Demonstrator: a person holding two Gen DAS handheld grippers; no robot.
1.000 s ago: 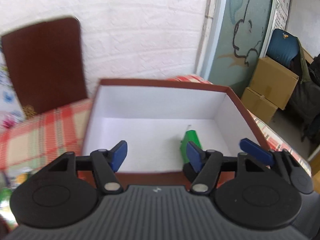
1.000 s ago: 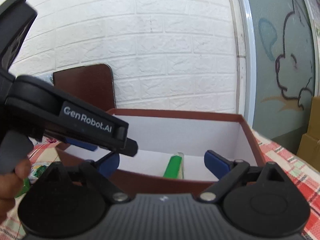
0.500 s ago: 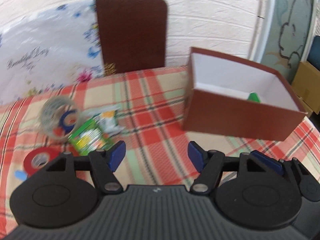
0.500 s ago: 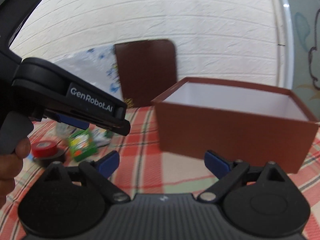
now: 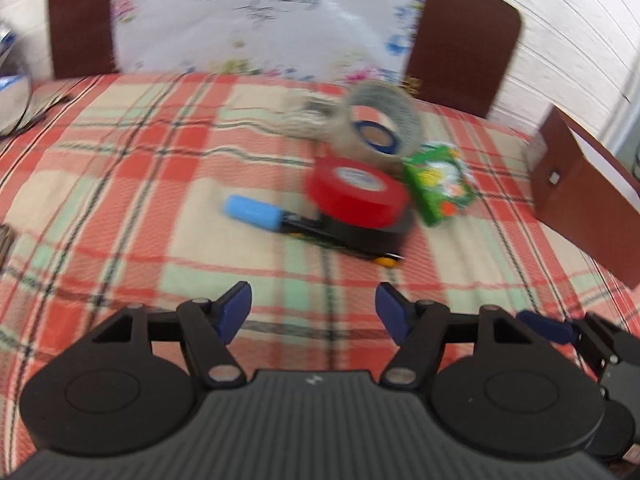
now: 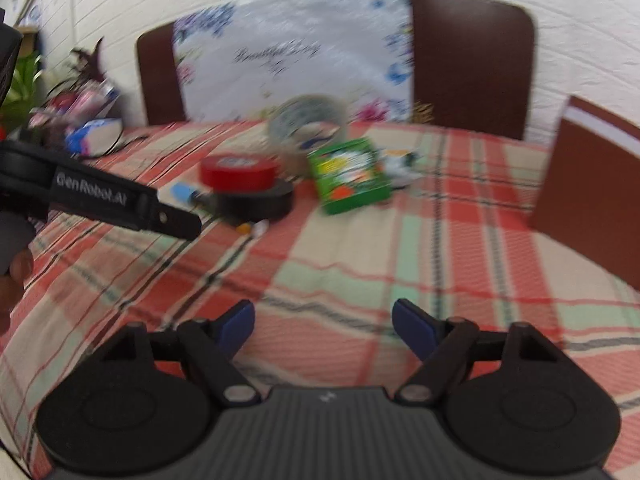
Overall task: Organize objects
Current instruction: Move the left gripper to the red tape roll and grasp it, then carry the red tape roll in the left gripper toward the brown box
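1. Your left gripper hangs over the cloth with its blue-padded jaws apart and nothing between them; your right gripper is the same, spread wide and empty.
2. Under both lies a woven plaid tablecloth in red, cream and pale green, soft and slightly rumpled.
3. Take the glossy red tape roll as your landmark. It sits on top of a flat matte black tape roll.
4. Just left of the red roll, a black marker with a light blue cap lies flat, its barrel running under the stack's near edge.
5. Just right of the red roll, a small green printed cardboard packet rests tilted on the cloth.
6. Directly behind the red roll, a clear, shiny tape ring stands on edge, with a small blue roll showing through its hole.
7. Far right of the red roll stands a brown cardboard box with a white inside, well apart from the pile.
8. Beyond the table, two brown chair backs flank a white floral plastic sheet against a white brick wall.
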